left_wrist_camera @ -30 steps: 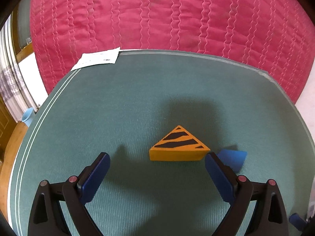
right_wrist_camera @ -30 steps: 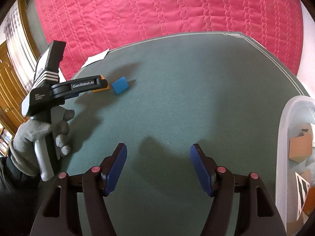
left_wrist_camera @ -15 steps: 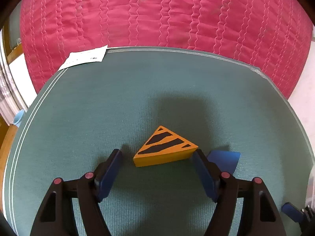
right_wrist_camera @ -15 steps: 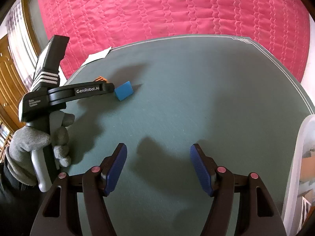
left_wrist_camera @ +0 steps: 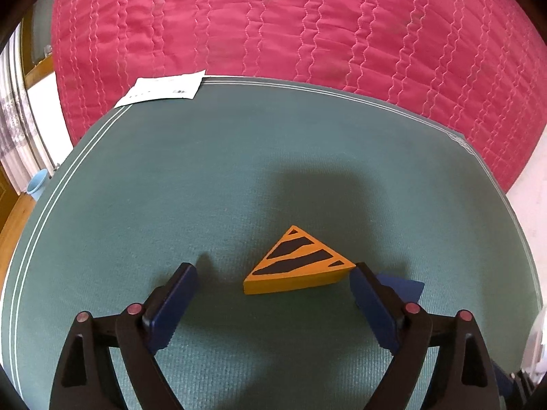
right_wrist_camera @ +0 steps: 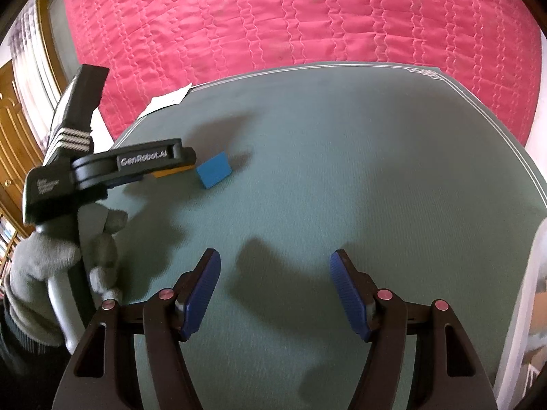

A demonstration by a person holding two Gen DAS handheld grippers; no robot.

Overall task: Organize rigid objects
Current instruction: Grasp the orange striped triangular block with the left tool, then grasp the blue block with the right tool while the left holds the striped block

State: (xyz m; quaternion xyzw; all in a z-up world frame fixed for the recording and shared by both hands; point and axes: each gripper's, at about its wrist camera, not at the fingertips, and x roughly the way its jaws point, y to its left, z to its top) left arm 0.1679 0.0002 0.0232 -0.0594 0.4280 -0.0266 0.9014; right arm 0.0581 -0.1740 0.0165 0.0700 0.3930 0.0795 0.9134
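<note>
Blue block point(right_wrist_camera: 214, 170) lies just right of the orange wedge point(left_wrist_camera: 296, 263), apex pointing away; left gripper point(left_wrist_camera: 271, 288) spread around it, right gripper point(right_wrist_camera: 275, 282) spread, holding nothing.

Lighting and picture quality: bright, even daylight; sharp focus in both wrist views.
Soft dark shadows fall on the green felt table mat point(left_wrist_camera: 191, 177) away from the camera; strong fisheye bending and black vignette at corners; overexposed white at the right edge.
</note>
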